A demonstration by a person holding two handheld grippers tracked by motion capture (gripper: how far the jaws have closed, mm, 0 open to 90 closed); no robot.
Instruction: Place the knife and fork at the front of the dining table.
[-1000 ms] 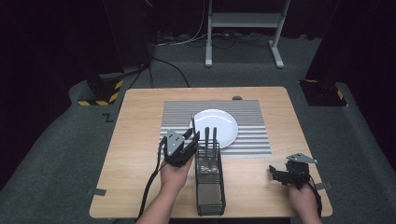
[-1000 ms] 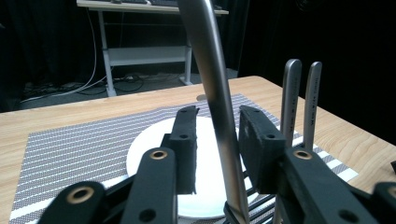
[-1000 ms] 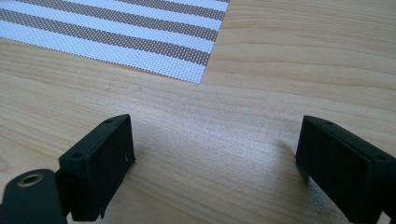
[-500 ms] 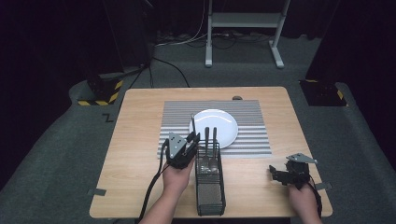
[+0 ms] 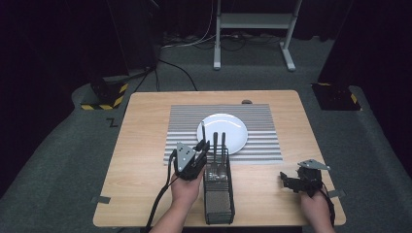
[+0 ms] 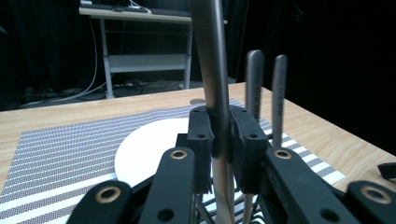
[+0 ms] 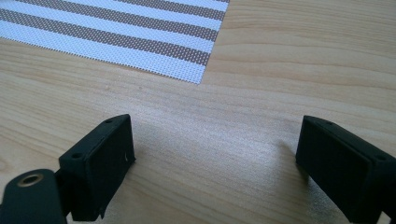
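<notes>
A: The utensil [image 6: 215,93] stands near upright in the caddy [image 5: 218,194], handle up, long axis near vertical.
B: The left gripper [image 6: 222,140]?
A: Its jaws have just been closing and now pinch the handle, so I'd judge a lift toward the plate [image 5: 233,127] comes next.
B: The right gripper [image 7: 212,154]?
A: Open, over the table [image 7: 289,56].

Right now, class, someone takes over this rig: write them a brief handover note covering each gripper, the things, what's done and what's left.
Left gripper: shut on an upright utensil handle, which stands in the black mesh caddy.
Right gripper: open, holds nothing, low over bare table.
White plate lies on the striped placemat, nothing on it.
Done: handle gripped.
Left: probably lift it out; two more handles remain in the caddy.
</notes>
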